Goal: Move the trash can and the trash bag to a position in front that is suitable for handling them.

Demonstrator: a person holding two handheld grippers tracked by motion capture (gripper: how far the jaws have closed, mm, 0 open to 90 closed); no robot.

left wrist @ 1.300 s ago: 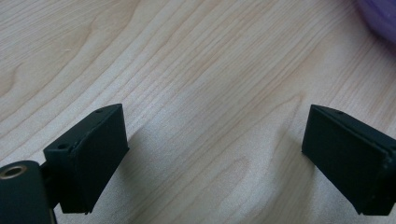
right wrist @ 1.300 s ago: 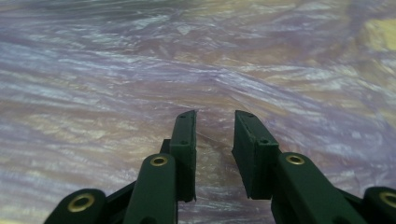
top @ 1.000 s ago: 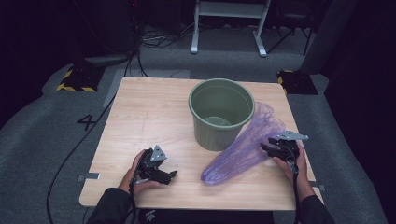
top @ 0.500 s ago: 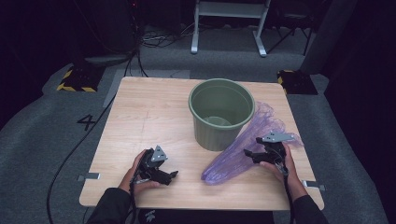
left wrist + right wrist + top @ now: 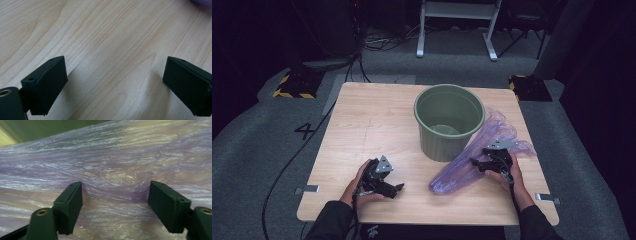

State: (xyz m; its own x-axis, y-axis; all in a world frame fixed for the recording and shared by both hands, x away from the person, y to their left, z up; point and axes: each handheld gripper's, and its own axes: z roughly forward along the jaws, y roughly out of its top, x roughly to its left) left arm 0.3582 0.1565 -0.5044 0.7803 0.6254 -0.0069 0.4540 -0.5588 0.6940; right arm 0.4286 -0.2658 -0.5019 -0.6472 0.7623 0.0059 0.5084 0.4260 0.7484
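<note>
A dark green bucket (image 5: 442, 145) stands upright right of the table's middle. A crumpled purple plastic bag (image 5: 462, 167) lies flat along the bucket's right side and reaches toward the front. My right gripper (image 5: 477, 163) rests on top of the bag. In the right gripper view the gripper (image 5: 116, 187) has its jaws wide apart, pushed into the bag (image 5: 112, 157); they have just been closing a little, with a ridge of film between them. My left gripper (image 5: 398, 190) lies on the table at the front left, and its own view shows the gripper (image 5: 115, 62) open over bare wood.
The light wooden table (image 5: 372, 120) has bare wood left of the bucket. A corner of the purple bag (image 5: 202, 2) shows at the top right of the left gripper view. Grey carpet, cables and a white frame lie beyond the far edge.
My right gripper has slid left along the bag toward the bucket, and its jaws stand wider than a second ago. The left gripper has stayed where it was.
</note>
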